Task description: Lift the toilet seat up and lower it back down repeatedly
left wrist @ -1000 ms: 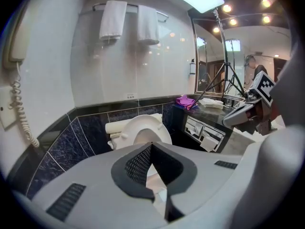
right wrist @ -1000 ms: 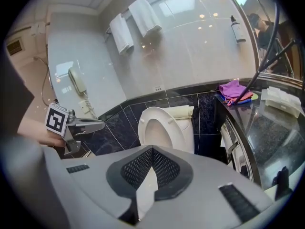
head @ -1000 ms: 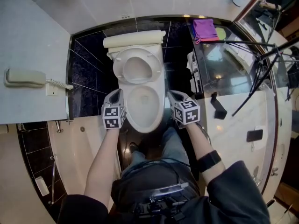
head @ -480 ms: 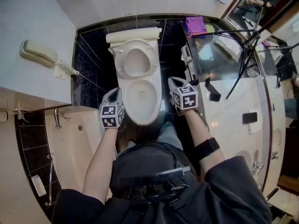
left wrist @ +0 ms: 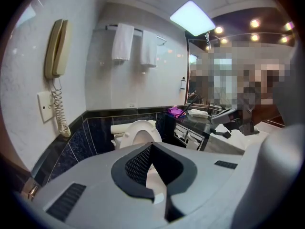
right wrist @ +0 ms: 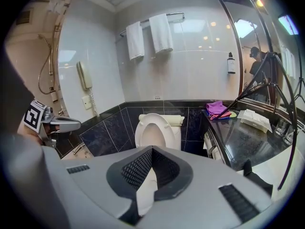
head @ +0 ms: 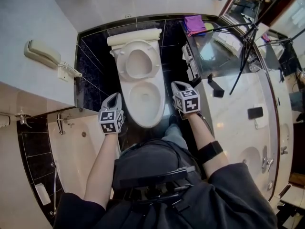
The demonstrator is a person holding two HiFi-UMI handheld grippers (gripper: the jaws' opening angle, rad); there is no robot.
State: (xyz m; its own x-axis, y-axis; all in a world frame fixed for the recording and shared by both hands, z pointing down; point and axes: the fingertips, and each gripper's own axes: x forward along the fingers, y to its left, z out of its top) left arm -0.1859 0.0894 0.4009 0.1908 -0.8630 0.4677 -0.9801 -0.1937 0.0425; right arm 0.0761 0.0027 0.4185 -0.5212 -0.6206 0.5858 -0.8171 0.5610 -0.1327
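Nearest me, the left gripper (head: 115,99) and right gripper (head: 178,87) hang either side of the toilet bowl (head: 145,124); both sets of jaws are clenched on nothing, each gripper view showing the pads meeting with only the white bowl beyond them; neither touches the porcelain; the bowl's long axis runs straight away from me, between the two grippers; past its open rim the toilet seat (head: 121,68) is raised, standing back against the cream cistern (head: 135,36), so it lies ahead of and between the jaws, hinge low at the back of the bowl, free front edge pointing up, long axis close to upright; I judge the right gripper slightly the nearer to it; lowering it calls for reaching forward over the bowl to that upper edge; beyond is the dark tiled wall (head: 93,56)
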